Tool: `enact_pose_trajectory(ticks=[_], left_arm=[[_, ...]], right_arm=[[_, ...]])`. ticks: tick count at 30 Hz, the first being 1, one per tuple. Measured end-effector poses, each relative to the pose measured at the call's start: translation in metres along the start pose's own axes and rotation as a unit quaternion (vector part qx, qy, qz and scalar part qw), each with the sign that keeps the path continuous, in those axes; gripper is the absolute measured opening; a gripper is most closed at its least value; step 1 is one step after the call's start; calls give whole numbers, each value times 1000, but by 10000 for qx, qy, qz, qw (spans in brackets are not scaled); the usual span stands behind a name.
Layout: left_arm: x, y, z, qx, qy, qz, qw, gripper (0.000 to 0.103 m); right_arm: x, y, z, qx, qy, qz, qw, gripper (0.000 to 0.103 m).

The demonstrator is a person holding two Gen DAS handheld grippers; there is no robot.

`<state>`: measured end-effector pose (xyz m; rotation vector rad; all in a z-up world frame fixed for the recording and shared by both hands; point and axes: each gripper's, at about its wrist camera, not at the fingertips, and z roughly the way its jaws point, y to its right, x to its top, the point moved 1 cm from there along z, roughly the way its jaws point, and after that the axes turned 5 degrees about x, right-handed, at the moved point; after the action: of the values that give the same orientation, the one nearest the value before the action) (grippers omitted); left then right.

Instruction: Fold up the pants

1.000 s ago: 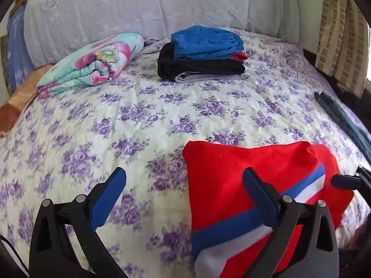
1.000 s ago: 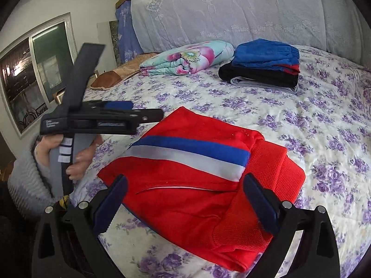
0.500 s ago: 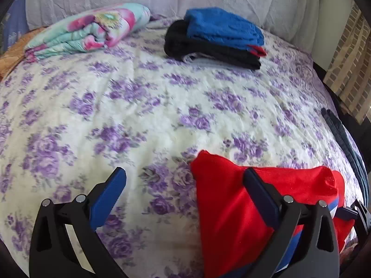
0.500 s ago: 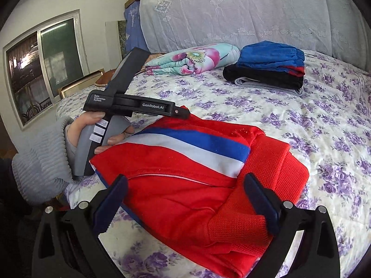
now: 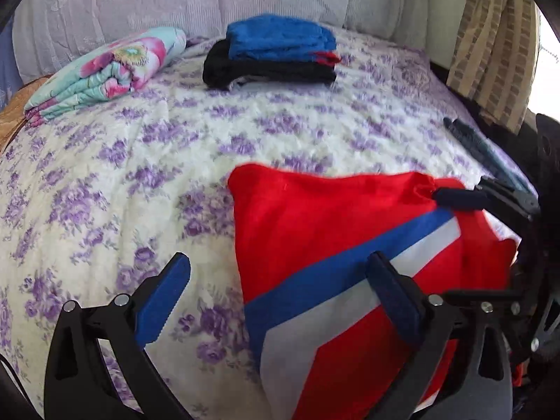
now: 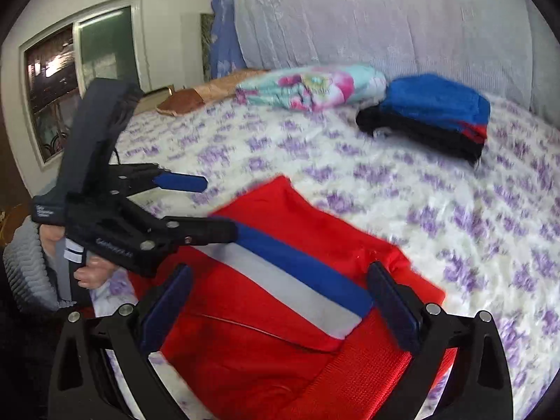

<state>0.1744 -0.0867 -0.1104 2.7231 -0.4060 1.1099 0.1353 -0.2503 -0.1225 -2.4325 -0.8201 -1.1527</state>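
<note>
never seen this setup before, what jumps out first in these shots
The folded red pants with a blue and white stripe dominate the near edge of the purple-flowered bedspread; both pairs of tongs, left and right, are open over them. At the far end a stack of folded clothes, blue on black, sits beside a rolled floral blanket. In the right wrist view a hand in a grey sleeve grips the other tool.

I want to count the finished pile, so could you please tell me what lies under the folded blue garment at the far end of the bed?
Under the folded blue garment lies a folded black garment, with pale cloth peeking below; how many layers are covered cannot be seen.
</note>
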Motion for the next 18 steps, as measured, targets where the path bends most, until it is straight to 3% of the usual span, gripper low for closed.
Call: enact_pose_trajectory(ticks=[3,6,9,14,18], left_arm=[[-2,-18,9,-574,-177,-525,9968,99],[-4,-23,12,-732,-210,-669,9949,99],[-4,-21,6,-597,-118,-629,9962,99],[-1,-29,-18,-63,32,-596,9982,99],[-2,-35,-39,-31,157,-589,9981,98]], right_arm=[[0,-1,-2,54,53,-2,10000,99],[-1,-5,-1,-29,49,-73,10000,99],[0,-4,-6,-26,146,-35,9999,99],[-4,-2,-48,-405,605,136,9973,99],[-18,14,-77,-797,745,547,9925,99]])
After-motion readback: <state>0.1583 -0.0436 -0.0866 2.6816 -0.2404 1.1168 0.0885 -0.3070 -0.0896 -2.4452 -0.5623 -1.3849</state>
